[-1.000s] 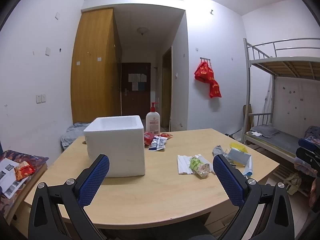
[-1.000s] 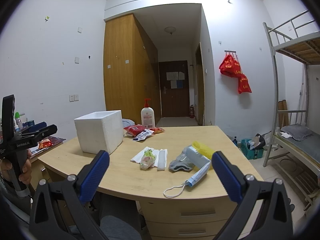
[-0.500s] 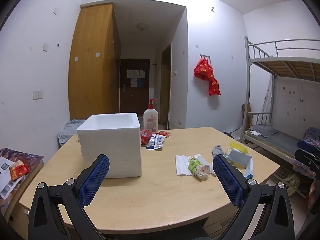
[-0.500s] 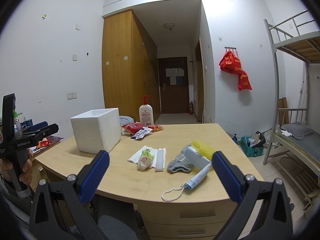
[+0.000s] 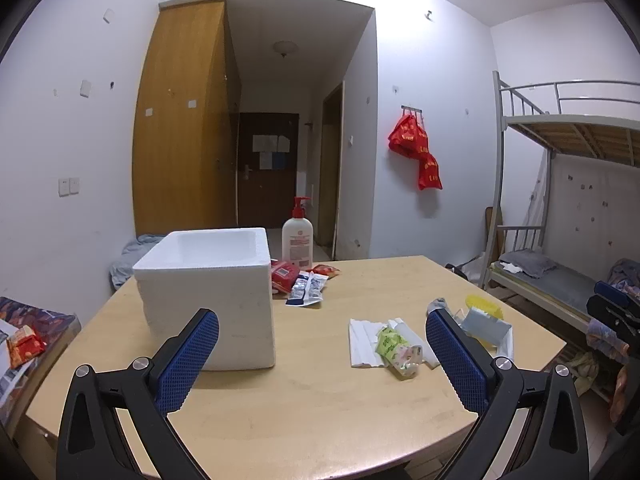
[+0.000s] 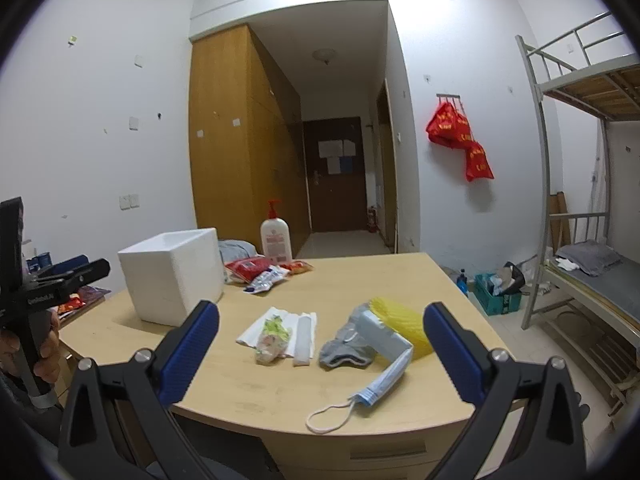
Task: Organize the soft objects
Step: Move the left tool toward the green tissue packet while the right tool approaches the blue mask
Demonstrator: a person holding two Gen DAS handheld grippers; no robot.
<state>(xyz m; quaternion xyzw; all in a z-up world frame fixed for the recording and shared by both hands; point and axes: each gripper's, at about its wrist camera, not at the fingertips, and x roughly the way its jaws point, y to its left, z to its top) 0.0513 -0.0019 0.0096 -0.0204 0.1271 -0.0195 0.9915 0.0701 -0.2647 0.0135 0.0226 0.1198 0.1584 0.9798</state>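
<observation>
A white foam box (image 5: 208, 284) (image 6: 172, 276) stands open-topped on the wooden table (image 5: 320, 400). Right of it lie white tissues with a green-printed packet (image 5: 394, 348) (image 6: 274, 334). Further right are a grey sock (image 6: 346, 348), a pale blue pack (image 6: 380, 334), a yellow foam net (image 6: 404, 326) and a blue face mask (image 6: 384, 380) near the front edge. Red and silver snack packets (image 5: 300, 282) (image 6: 256, 272) lie behind the box. My left gripper (image 5: 320, 354) is open above the near table edge. My right gripper (image 6: 320, 346) is open too, holding nothing.
A pump lotion bottle (image 5: 297, 240) stands at the table's far edge. A bunk bed (image 5: 560, 200) fills the right side, with a crate (image 6: 498, 294) on the floor. Books and a snack bag (image 5: 24, 344) lie left of the table. A hand (image 6: 44, 352) holds the other gripper.
Both grippers have moved closer to the table and a little higher; the box and the soft items look larger. Nothing on the table has moved.
</observation>
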